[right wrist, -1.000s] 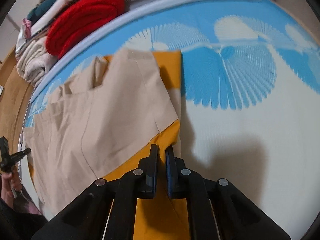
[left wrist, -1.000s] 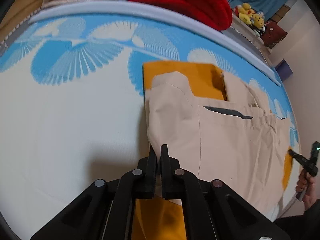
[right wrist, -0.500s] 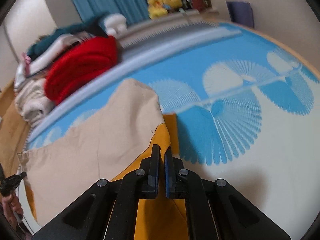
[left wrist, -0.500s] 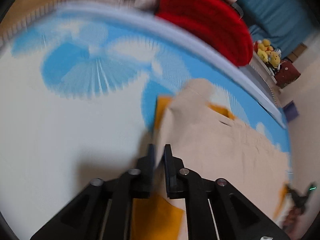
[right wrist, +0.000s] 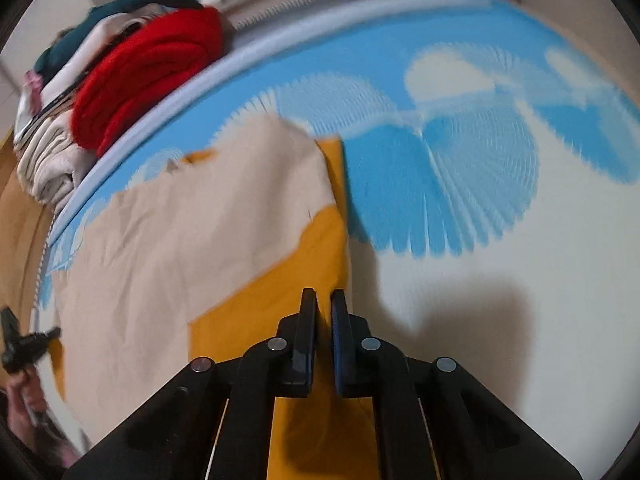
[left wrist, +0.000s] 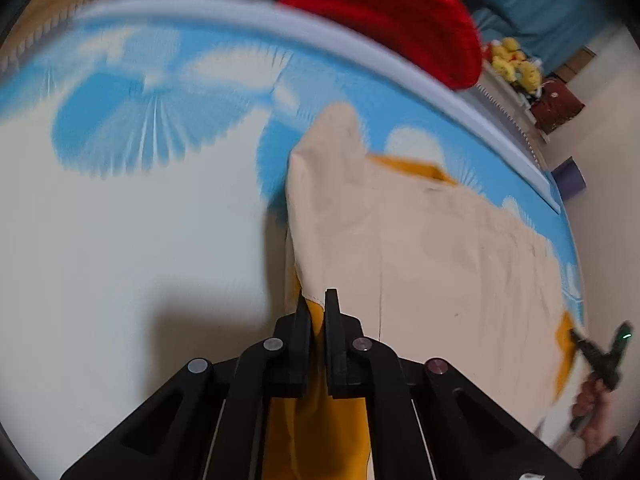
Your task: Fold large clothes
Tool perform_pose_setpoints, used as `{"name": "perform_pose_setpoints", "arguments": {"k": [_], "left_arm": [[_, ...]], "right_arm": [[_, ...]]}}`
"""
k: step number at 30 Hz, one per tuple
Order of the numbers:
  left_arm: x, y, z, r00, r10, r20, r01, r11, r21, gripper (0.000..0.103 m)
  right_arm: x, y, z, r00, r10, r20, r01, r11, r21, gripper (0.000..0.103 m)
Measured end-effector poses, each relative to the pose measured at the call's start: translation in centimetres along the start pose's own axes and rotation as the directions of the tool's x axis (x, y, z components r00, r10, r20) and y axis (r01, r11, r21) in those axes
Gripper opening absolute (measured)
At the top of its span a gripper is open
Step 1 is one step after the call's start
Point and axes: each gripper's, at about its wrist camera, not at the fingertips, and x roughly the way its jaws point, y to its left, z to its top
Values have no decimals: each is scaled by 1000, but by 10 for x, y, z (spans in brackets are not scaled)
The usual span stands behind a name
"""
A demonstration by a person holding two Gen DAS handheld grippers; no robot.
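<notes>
Blue-and-white fan-patterned bedding covers the bed (left wrist: 120, 240), whose pale blue far edge (right wrist: 168, 104) curves across both views. Beyond that edge sits a stack of folded clothes: a red knit (right wrist: 148, 76), cream and white pieces (right wrist: 48, 160), and a dark teal one on top. Yellow plush toys (left wrist: 516, 66) sit on a shelf further back, near teal curtains. On the bed lies the large garment (left wrist: 420, 260), beige outside with a mustard-yellow lining (right wrist: 280, 300) showing where the cloth is turned over, and at the far edge as a narrow strip. It spreads across the middle of the bed, reaching close to the far edge. The left gripper (left wrist: 317, 304) has its jaws pressed together on the near hem of the garment, beige edge and yellow lining caught between the pads. The right gripper (right wrist: 323, 304) likewise has its jaws nearly shut, pinching the yellow layer at the garment's other near corner. Each view shows the opposite gripper small at the picture's side, gripped by a hand (right wrist: 24, 396). Both views are somewhat blurred.
</notes>
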Motion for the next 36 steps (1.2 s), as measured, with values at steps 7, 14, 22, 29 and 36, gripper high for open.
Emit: {"name": "perform_pose_setpoints", "arguments": {"k": [7, 14, 22, 29, 36], "left_arm": [[-3, -4, 13, 992, 31, 124, -28, 999, -27, 4], [48, -1, 11, 995, 104, 3, -104, 994, -23, 7], [27, -15, 7, 979, 205, -16, -205, 979, 24, 22], [1, -52, -38, 976, -19, -218, 69, 973, 222, 31], [24, -37, -85, 928, 195, -318, -62, 921, 385, 33]], "right_arm": [[-37, 19, 20, 969, -3, 249, 5, 1000, -7, 3], [27, 13, 18, 991, -110, 73, 109, 994, 9, 4], [36, 12, 14, 982, -184, 34, 185, 982, -29, 15], [-29, 34, 1, 984, -76, 159, 104, 979, -177, 16], [17, 25, -69, 965, -141, -222, 40, 914, -405, 16]]}}
